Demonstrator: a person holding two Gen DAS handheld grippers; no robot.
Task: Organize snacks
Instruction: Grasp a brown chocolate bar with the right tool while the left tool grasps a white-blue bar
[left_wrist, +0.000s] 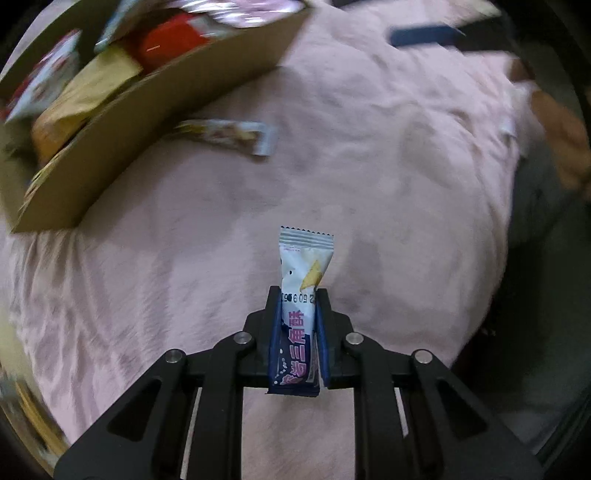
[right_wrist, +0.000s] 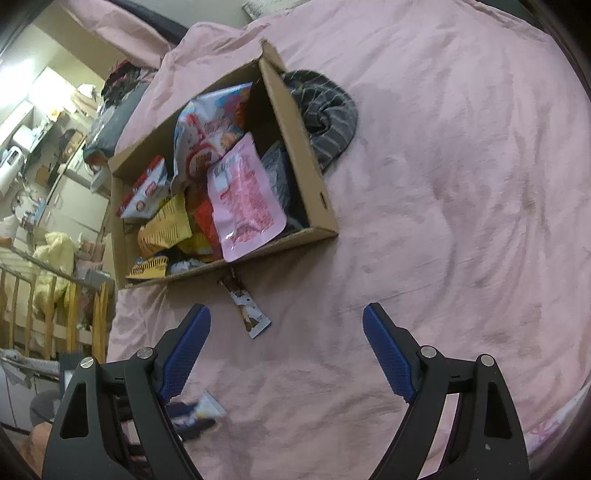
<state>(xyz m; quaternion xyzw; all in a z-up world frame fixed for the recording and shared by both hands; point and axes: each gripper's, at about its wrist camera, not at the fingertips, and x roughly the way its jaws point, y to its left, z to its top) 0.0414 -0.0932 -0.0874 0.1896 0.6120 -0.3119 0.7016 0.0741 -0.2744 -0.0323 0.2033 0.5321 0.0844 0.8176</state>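
My left gripper (left_wrist: 297, 295) is shut on a white and blue snack stick packet (left_wrist: 301, 280), held upright above the pink bedspread (left_wrist: 369, 184). A cardboard box (left_wrist: 147, 122) full of snack bags lies at the upper left; it also shows in the right wrist view (right_wrist: 295, 122). A brown snack bar (left_wrist: 229, 134) lies on the spread just outside the box, and also shows in the right wrist view (right_wrist: 245, 308). My right gripper (right_wrist: 286, 317) is open and empty, above the spread near that bar. The held packet (right_wrist: 201, 410) shows blurred behind its left finger.
A grey striped cloth (right_wrist: 325, 110) lies behind the box. The bed's left edge drops to wooden rails (right_wrist: 48, 302) and a cluttered room. A dark blue object (left_wrist: 424, 35) and a person's arm (left_wrist: 565, 147) sit at the far right.
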